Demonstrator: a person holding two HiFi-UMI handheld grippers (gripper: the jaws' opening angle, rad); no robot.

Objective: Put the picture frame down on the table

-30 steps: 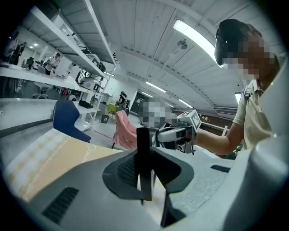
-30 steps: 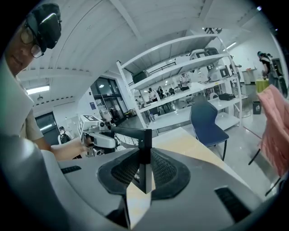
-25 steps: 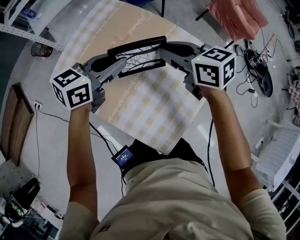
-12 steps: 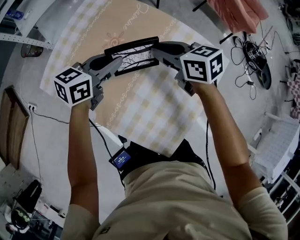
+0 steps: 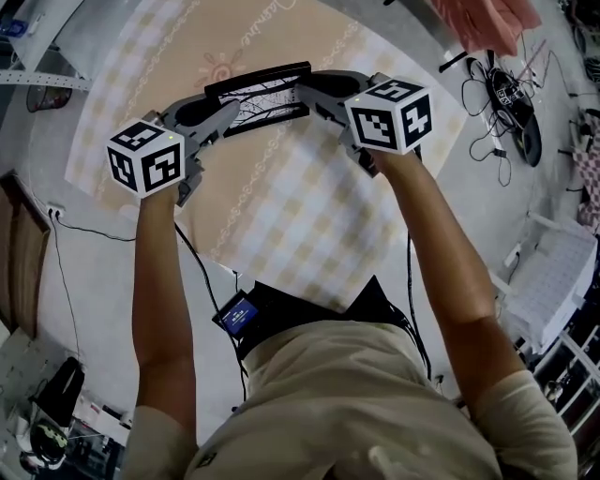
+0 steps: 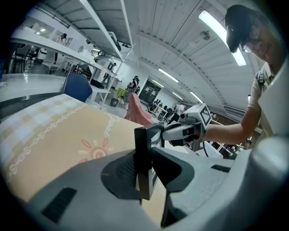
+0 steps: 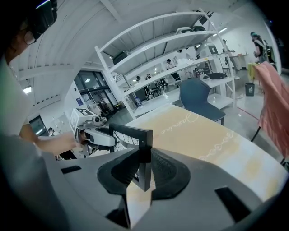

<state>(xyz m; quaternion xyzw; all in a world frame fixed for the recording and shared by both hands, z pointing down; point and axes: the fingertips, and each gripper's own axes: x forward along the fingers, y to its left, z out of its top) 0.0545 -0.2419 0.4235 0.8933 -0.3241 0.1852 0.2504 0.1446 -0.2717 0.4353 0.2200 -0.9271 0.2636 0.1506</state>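
Note:
A black picture frame [image 5: 258, 94] with a branch drawing is held upright above the table [image 5: 281, 202], which is covered by a beige checked cloth. My left gripper [image 5: 223, 114] is shut on the frame's left end, seen edge-on as the picture frame [image 6: 144, 155] between the jaws of the left gripper [image 6: 145, 167]. My right gripper [image 5: 309, 94] is shut on the right end; there the picture frame [image 7: 135, 135] stands between the pads of the right gripper [image 7: 143, 171]. Whether the frame's lower edge touches the cloth is hidden.
A pink cloth [image 5: 483, 21] hangs past the table's far right corner. Cables and a dark device [image 5: 511, 112] lie on the floor at the right. A blue chair [image 7: 201, 97] stands at the far side of the table. White shelving [image 5: 37, 37] is at the upper left.
Both grippers have carried the frame farther out over the table, away from the person's body. Each stays shut on its end of the frame.

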